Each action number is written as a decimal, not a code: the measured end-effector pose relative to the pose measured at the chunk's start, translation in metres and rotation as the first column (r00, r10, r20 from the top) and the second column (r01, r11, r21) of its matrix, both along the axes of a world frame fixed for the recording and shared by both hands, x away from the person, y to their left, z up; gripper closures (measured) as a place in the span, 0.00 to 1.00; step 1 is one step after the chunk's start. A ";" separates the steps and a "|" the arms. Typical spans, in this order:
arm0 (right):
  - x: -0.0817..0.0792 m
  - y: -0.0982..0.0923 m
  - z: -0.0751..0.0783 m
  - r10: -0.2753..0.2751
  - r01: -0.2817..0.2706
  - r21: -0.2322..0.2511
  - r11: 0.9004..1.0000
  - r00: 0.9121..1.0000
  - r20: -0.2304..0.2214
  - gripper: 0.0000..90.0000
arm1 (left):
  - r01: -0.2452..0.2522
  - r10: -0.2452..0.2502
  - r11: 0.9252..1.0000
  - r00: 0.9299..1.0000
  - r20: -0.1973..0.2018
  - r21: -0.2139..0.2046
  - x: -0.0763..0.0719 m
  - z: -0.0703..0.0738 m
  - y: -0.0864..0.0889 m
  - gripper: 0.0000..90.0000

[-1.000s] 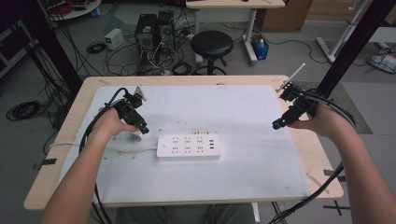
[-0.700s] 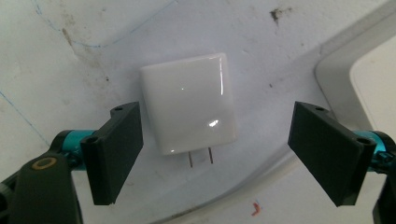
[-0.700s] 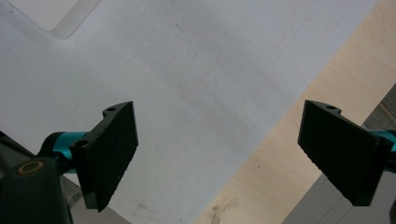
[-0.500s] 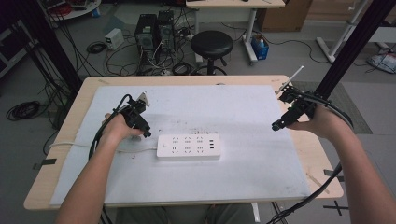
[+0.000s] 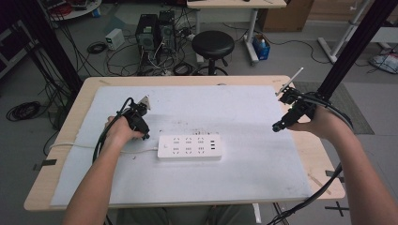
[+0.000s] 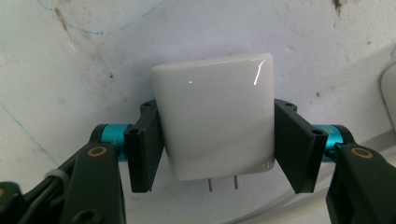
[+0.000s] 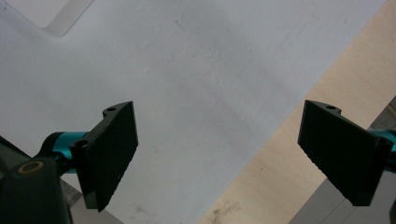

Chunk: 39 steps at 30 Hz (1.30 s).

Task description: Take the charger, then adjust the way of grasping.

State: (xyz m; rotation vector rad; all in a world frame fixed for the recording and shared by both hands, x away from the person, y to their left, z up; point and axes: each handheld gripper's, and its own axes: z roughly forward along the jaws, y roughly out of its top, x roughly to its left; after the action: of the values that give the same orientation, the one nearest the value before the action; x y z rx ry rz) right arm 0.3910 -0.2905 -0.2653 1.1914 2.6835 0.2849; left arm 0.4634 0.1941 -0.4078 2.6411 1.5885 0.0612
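A glossy white plug adapter (image 6: 215,107) sits clamped between the two black jaws of my left gripper (image 6: 217,140), its two metal prongs pointing back toward the camera. In the high view the left gripper (image 5: 143,133) hovers low over the white mat, just left of the white power strip (image 5: 190,146), whose end shows at the edge (image 6: 391,88). My right gripper (image 5: 278,126) is held above the mat's right side, well apart from the strip. Its jaws stand wide open (image 7: 224,144) with nothing between them.
The white mat (image 5: 244,168) covers most of the wooden table (image 5: 319,154). The strip's white cable (image 5: 70,146) runs left off the mat. A corner of the strip (image 7: 51,14) shows far from the right jaws. A stool and computer boxes stand beyond the table.
My left gripper has moved right and toward the person, closing in on the power strip's left end with the adapter in it. The right gripper has hardly moved.
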 end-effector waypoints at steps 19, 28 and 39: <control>0.001 -0.009 0.007 -0.127 0.128 0.025 0.991 0.991 -0.032 0.13 | 0.086 -0.080 0.995 0.988 0.134 -0.039 -0.018 0.099 -0.003 0.46; -0.005 -0.011 0.015 -0.212 0.213 0.048 0.976 0.977 -0.019 0.13 | 0.165 -0.152 0.985 0.968 0.201 -0.051 -0.032 0.142 -0.005 0.47; -0.011 -0.005 0.019 -0.288 0.309 0.183 0.933 0.949 -0.130 0.13 | 0.441 -0.376 0.880 0.874 0.308 -0.177 -0.053 0.156 -0.024 0.47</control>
State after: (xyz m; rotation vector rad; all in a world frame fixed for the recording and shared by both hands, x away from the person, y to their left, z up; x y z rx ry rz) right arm 0.3801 -0.2953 -0.2461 1.6945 2.5504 0.4676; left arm 0.4104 0.1705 -0.2514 2.5801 0.8665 0.1794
